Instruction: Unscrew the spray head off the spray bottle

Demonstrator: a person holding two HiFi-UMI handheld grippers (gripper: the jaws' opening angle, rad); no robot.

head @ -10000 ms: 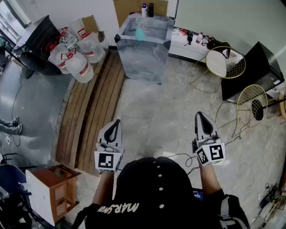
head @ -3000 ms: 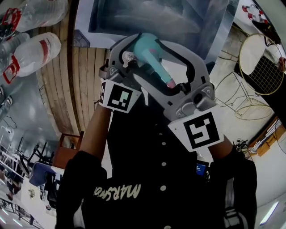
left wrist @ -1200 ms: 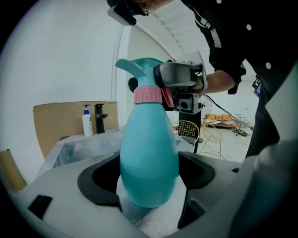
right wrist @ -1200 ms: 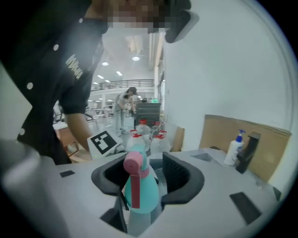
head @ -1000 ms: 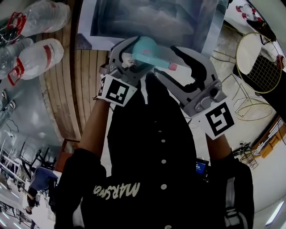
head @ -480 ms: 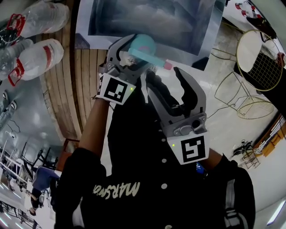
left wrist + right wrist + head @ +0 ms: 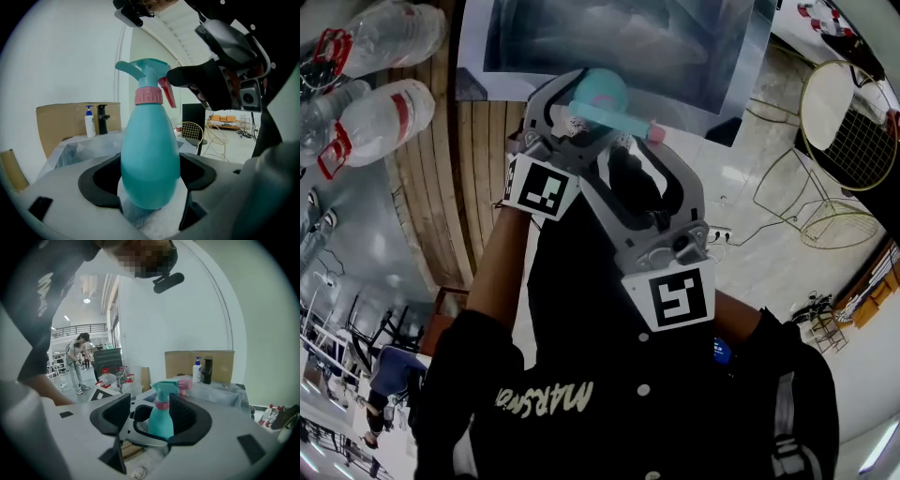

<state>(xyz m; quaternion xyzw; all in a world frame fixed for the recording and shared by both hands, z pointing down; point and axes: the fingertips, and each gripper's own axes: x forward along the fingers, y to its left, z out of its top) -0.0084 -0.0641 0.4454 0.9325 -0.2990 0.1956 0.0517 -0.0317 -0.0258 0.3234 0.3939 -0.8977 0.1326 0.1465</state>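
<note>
A teal spray bottle (image 7: pixel 150 159) with a pink collar (image 7: pixel 148 96), a pink trigger and a teal spray head (image 7: pixel 147 75) stands upright between my left gripper's fingers (image 7: pixel 101 180). My left gripper (image 7: pixel 581 105) is shut on the bottle's lower body. My right gripper (image 7: pixel 636 164) sits just below it in the head view and points at the bottle. Its jaws are opening. In the right gripper view the spray bottle (image 7: pixel 161 420) shows beyond the gap of the right gripper (image 7: pixel 154 425), and the pads do not touch it. One right finger (image 7: pixel 201 84) hangs close beside the trigger.
A steel-topped table (image 7: pixel 619 37) lies ahead, with a white pump bottle (image 7: pixel 197 370) and a cardboard box (image 7: pixel 199 363) behind it. Large water jugs (image 7: pixel 375 103) lie at the left on wooden planks (image 7: pixel 483 187). Wire chairs (image 7: pixel 853 122) stand at the right. A person (image 7: pixel 77 362) stands far off.
My right gripper has come away from the spray head at the right, drawn back, and swung in below the bottle with wider jaws. The left gripper and bottle have barely moved.
</note>
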